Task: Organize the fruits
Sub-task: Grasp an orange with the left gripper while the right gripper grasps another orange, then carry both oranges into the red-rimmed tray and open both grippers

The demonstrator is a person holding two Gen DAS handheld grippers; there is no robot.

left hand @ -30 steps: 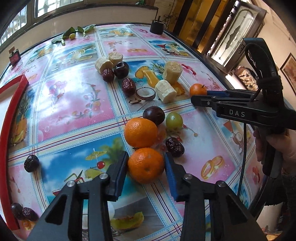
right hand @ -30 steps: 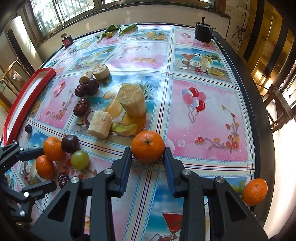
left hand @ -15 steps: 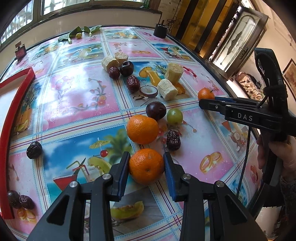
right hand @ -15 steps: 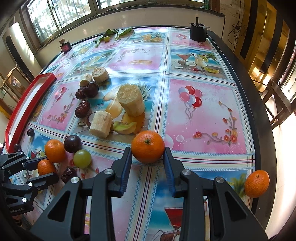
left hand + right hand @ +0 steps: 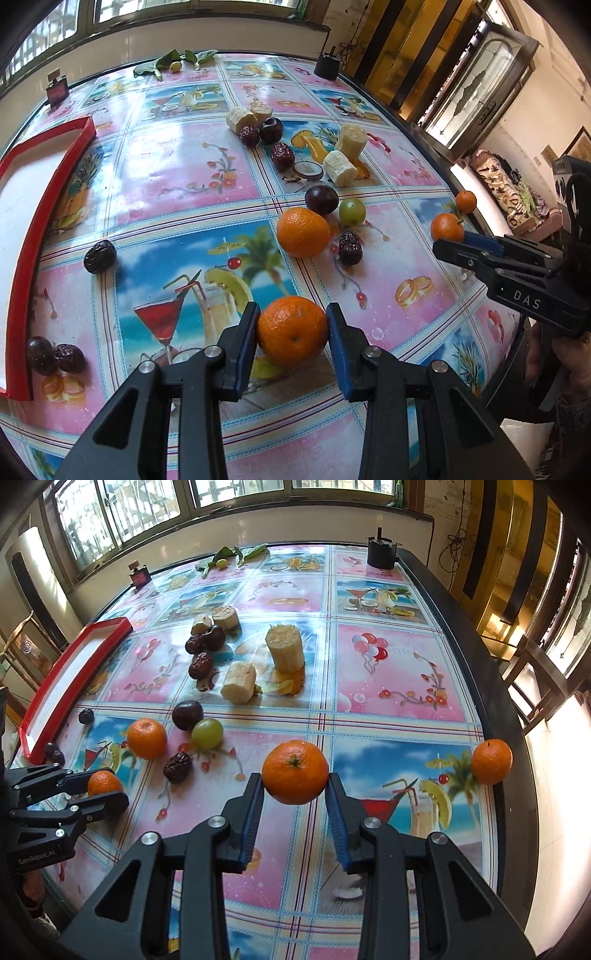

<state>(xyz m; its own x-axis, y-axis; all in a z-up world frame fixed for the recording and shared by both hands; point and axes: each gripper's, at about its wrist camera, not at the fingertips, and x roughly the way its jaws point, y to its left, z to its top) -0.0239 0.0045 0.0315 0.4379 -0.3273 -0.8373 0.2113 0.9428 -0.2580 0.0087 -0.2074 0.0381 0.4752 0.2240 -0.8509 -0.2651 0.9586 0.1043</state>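
While our left tongs (image 5: 291,332) clamp one orange (image 5: 292,329) above the table (image 5: 177,177), our right tongs (image 5: 294,775) grip another orange (image 5: 294,771), a third orange (image 5: 491,761) lying off to their right.

Red tray (image 5: 55,177): left part cut off by frame edge in my left wrist view; in right wrist view only its near rim shows clearly. My left gripper (image 5: 99,794) hides approx. half of its orange (image 5: 103,781) there. Dark fruit pair (image 5: 54,752) by tray corner too small to ID. Leafy sprig (image 5: 229,555) at far edge: fruit type unclear.
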